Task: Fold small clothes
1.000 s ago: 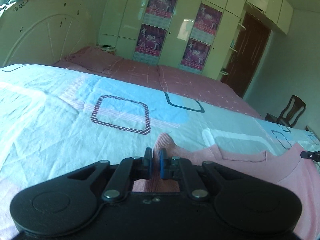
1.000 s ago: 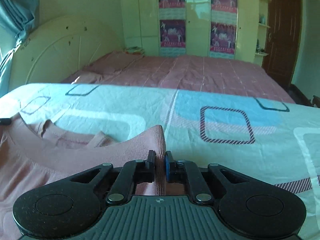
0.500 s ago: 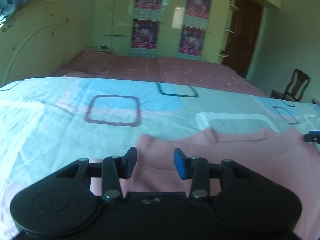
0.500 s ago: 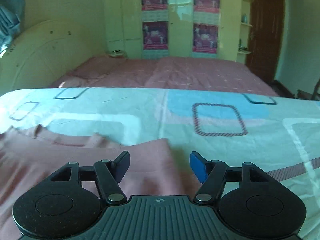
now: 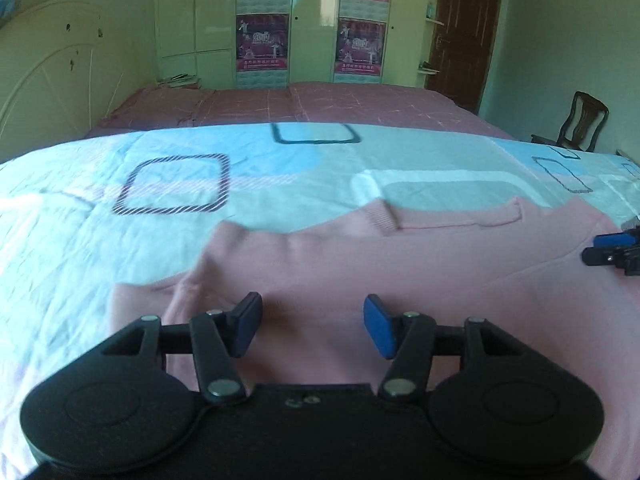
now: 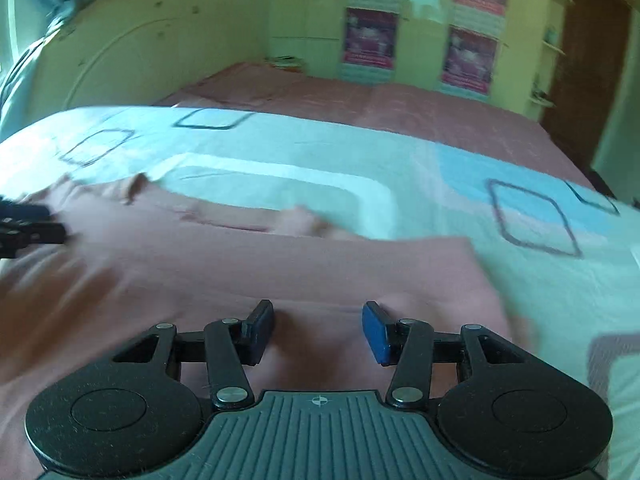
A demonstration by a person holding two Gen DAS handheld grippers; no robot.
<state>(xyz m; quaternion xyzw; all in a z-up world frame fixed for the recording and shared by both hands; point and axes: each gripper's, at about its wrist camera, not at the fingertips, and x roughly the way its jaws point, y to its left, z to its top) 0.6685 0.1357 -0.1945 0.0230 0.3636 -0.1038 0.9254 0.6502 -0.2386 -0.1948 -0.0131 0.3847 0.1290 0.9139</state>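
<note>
A pink knit top (image 5: 360,264) lies flat on the patterned bedsheet (image 5: 120,216), its neckline toward the far side. My left gripper (image 5: 312,330) is open and empty, hovering just above the top's left part. My right gripper (image 6: 318,332) is open and empty above the top's right part (image 6: 280,272). The right gripper's tips show at the right edge of the left wrist view (image 5: 612,250). The left gripper's tips show at the left edge of the right wrist view (image 6: 28,228).
The light blue sheet with square patterns (image 6: 360,168) covers the near bed. A pink bedspread (image 5: 304,104) lies beyond it. A headboard (image 5: 44,76) stands at left, wardrobes with posters (image 5: 312,20) at the back, a door (image 5: 464,28) and a chair (image 5: 580,124) at right.
Both grippers were shut on the top's upper corners a second ago. They opened, let the fabric drop flat, and pulled back and up over the top.
</note>
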